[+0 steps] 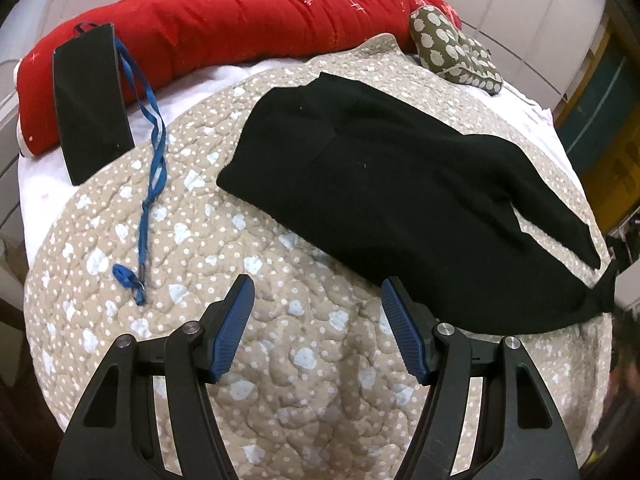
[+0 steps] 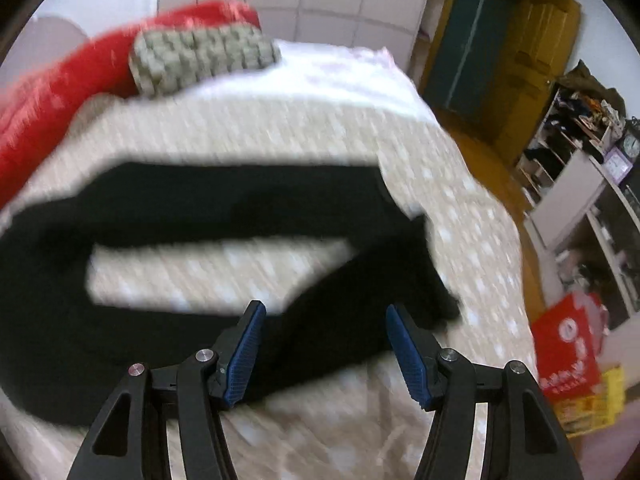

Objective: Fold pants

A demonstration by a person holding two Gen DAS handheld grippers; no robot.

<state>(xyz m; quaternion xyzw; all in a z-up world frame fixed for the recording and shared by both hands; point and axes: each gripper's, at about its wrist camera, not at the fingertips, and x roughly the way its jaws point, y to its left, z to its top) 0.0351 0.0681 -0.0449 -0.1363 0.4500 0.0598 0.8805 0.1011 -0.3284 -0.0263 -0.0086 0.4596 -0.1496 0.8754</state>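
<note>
Black pants (image 1: 400, 184) lie spread on a beige dotted quilt (image 1: 280, 340), waist toward the far left, legs running to the right edge. My left gripper (image 1: 318, 294) is open and empty above the quilt, just near of the pants' lower edge. In the blurred right wrist view the pants (image 2: 200, 200) show two legs with a gap of quilt (image 2: 208, 276) between them. My right gripper (image 2: 324, 320) is open and empty, hovering over the near leg close to its cuff.
A red quilted blanket (image 1: 240, 20) lies along the far side. A black phone (image 1: 90, 100) with a blue lanyard (image 1: 154, 160) rests at the left. A green patterned pillow (image 1: 452, 48) sits far right. Beyond the bed's right edge are shelves (image 2: 580, 152) and a red box (image 2: 568, 348).
</note>
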